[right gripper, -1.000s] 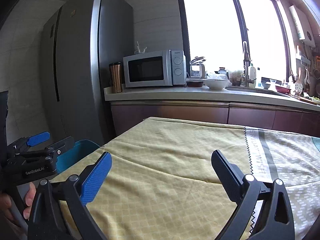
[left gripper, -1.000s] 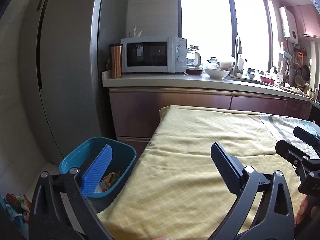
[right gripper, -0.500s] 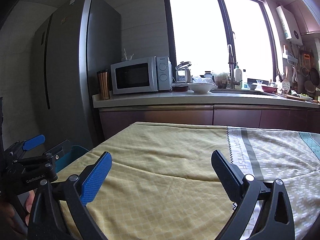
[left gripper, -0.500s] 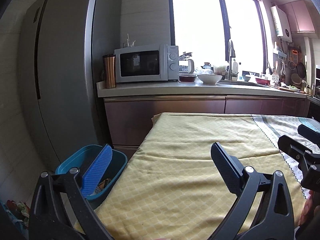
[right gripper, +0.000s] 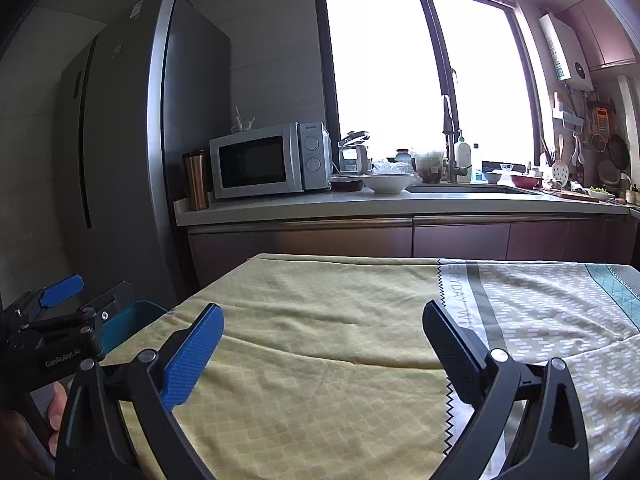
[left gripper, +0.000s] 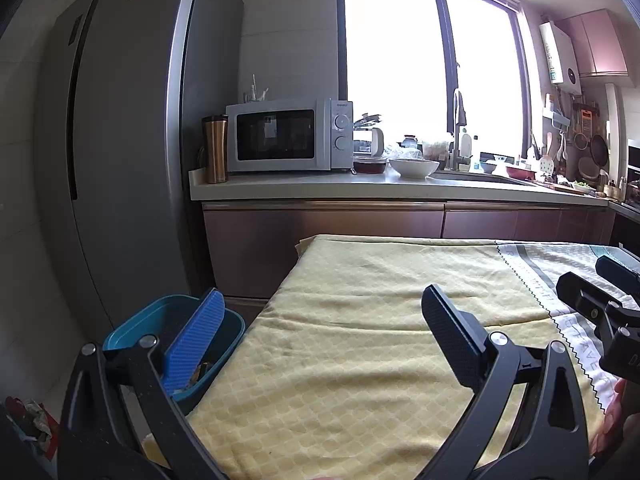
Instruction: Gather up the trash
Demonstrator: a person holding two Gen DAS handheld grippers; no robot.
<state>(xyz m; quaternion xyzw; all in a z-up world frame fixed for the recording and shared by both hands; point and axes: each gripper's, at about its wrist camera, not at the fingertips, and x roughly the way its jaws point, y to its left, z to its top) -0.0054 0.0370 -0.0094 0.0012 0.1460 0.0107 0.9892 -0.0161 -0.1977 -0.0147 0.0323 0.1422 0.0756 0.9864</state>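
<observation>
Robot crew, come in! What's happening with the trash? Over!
Left gripper open, empty. Right gripper open, empty. Blue bin beside table, scraps inside. No trash visible on yellow tablecloth; nothing blocking.

Daylight pours in through the window [left gripper: 432, 80], blown out to pure white with no detail outside. The refrigerator [left gripper: 128, 160] and the room's left side sit in dim shadow. The yellow cloth [right gripper: 320, 340] is evenly, softly lit. Both views are sharp but bow strongly at the edges, and the corners darken to black vignette.
</observation>
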